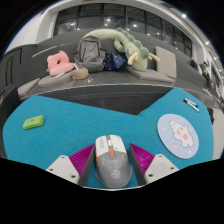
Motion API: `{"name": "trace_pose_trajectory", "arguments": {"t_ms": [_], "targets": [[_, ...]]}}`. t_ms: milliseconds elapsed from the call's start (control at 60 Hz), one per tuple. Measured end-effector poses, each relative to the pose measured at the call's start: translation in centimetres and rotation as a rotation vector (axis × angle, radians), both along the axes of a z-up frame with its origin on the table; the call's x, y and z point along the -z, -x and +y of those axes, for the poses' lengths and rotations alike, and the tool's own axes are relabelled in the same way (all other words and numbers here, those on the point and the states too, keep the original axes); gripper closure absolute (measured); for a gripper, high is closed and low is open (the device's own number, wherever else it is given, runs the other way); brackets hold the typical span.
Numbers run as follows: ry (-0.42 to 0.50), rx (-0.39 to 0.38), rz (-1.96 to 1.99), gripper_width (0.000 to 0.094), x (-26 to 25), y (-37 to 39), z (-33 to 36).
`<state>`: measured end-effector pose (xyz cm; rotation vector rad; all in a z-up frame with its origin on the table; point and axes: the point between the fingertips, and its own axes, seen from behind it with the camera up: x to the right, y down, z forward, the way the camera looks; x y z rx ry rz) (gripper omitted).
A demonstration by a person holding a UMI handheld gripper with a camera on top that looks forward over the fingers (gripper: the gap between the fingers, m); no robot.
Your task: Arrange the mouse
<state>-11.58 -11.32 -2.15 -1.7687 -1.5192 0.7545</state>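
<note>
A grey mouse (110, 163) with an orange stripe by its wheel lies between my fingers, over the teal desk mat (100, 118). My gripper (112, 152) is shut on the mouse: the magenta pads (84, 158) press on its left and right sides. I cannot tell whether the mouse rests on the mat or is held just above it.
A round pale-blue pad with a cartoon print (180, 133) lies on the mat to the right, a small white item (190, 103) beyond it. A small green object (34, 122) sits at the left. Beyond the mat are a pink plush (60, 64), a grey bag (92, 52) and a green plush (130, 45).
</note>
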Motion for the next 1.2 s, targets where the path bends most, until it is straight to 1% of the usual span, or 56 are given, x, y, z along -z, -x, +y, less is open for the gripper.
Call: {"name": "trace_pose_trajectory", "arguments": {"t_ms": [33, 67, 83, 133, 167, 200, 217, 233, 283, 333, 383, 433, 550, 600, 650, 683, 717, 783, 833, 883, 950, 983, 1050, 1117, 1200], "targets": [[0.002, -0.004, 0.003, 0.0298, 0.0, 0.1, -0.3], [-0.009, 0.001, 0.005, 0.0402, 0.0, 0.1, -0.1], [-0.012, 0.000, 0.006, 0.0431, 0.0, 0.1, -0.1], [-0.034, -0.013, 0.004, 0.0466, 0.0, 0.0, -0.1], [-0.046, -0.031, 0.005, 0.0509, 0.0, 0.0, -0.2], [-0.042, -0.030, 0.007, 0.0540, 0.0, 0.0, -0.2], [-0.038, -0.028, 0.007, 0.0538, 0.0, -0.1, -0.3], [-0.035, -0.027, 0.005, 0.0581, 0.0, -0.1, -0.2], [-0.031, -0.021, 0.000, 0.0600, -0.3, -0.5, -0.2], [-0.038, -0.036, 0.014, 0.0600, -1.6, -1.0, -0.2], [-0.046, -0.056, 0.063, 0.0599, -4.1, -1.1, 0.1], [-0.068, -0.061, 0.116, 0.0600, -7.2, -1.1, 1.5], [-0.037, -0.012, 0.229, 0.0601, -14.3, 0.2, 7.2], [-0.054, 0.020, 0.255, 0.0601, -15.7, 0.9, 10.8], [-0.087, 0.074, 0.244, 0.0599, -15.4, 1.2, 15.3], [-0.094, 0.106, 0.221, 0.0601, -14.1, 1.5, 17.9], [-0.084, 0.126, 0.191, 0.0600, -12.3, 1.7, 20.0], [-0.028, 0.145, 0.101, 0.0601, -7.7, 1.4, 23.0], [0.008, 0.150, 0.046, 0.0588, -4.7, 0.9, 24.4], [-0.015, 0.135, 0.003, 0.0581, -2.1, 0.5, 25.5], [-0.038, 0.112, -0.017, 0.0567, -0.6, 0.1, 26.2], [-0.028, 0.098, -0.027, 0.0539, 0.1, -0.1, 26.0], [-0.013, 0.095, -0.002, 0.0500, 0.3, 0.0, 25.9], [-0.023, 0.094, 0.005, 0.0401, 0.3, 0.0, 25.8], [-0.101, 0.099, 0.019, 0.0123, -0.7, -0.2, 27.0]]}}
